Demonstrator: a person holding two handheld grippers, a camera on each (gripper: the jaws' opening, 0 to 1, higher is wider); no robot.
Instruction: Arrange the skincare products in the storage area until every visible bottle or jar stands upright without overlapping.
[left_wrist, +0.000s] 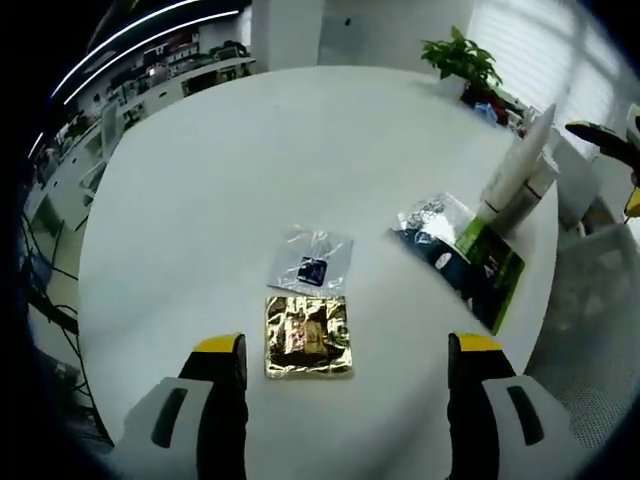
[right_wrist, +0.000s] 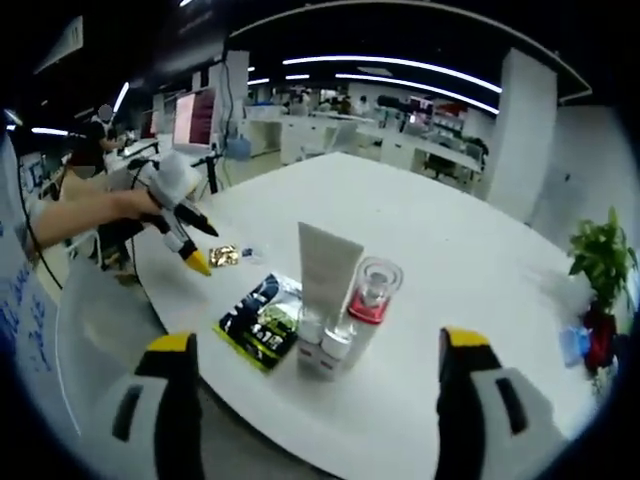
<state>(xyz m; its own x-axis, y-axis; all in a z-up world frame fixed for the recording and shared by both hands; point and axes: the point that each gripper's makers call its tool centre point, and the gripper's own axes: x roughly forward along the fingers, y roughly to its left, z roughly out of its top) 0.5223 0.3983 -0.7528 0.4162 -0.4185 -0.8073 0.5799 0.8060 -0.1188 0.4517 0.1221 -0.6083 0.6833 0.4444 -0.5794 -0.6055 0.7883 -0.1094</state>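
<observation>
On the white round table lie a gold sachet, a clear sachet with a dark patch and a black-and-green packet. A white tube stands cap-down near the right edge. My left gripper hovers open just short of the gold sachet, holding nothing. In the right gripper view the tall white tube and a clear bottle with a red collar stand upright side by side, with the packet flat beside them. My right gripper is open and empty, short of them.
A potted plant stands at the table's far edge and appears again as the plant at the right. A person's hand holds the left gripper over the gold sachet. Desks and screens fill the office behind.
</observation>
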